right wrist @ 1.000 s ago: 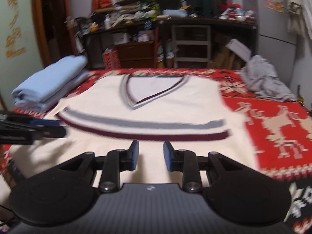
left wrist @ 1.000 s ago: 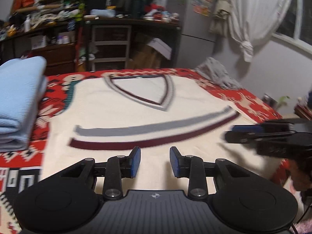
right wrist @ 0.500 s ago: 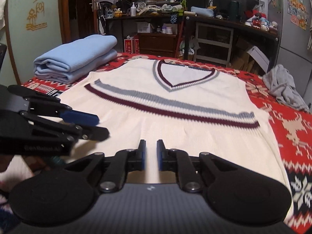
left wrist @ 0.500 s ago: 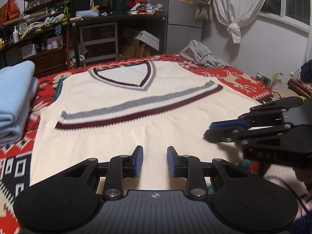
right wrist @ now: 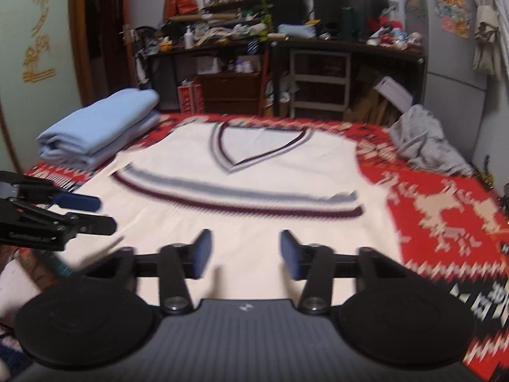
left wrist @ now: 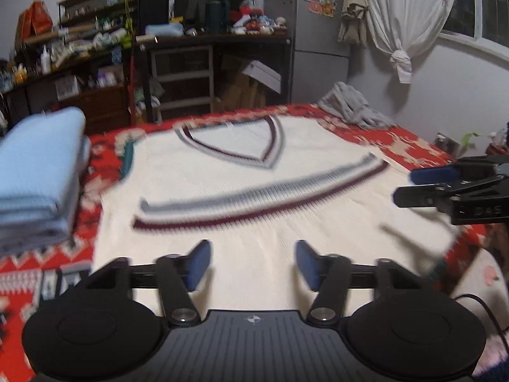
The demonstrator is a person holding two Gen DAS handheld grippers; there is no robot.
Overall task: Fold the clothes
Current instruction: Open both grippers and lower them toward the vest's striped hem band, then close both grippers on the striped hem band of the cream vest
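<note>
Vest (left wrist: 254, 197) lies flat on red blanket (right wrist: 445, 203), neck far side, hem just ahead of both tools. Left tool (left wrist: 253, 261) & right tool (right wrist: 242, 253) wide open, holding nothing.

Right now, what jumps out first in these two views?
The cream V-neck vest with grey and maroon stripes, spread flat in the middle of the red patterned blanket. A folded light blue stack sits at its left, a crumpled grey garment at the far right. The left gripper and right gripper both hang open over the near hem.
</note>
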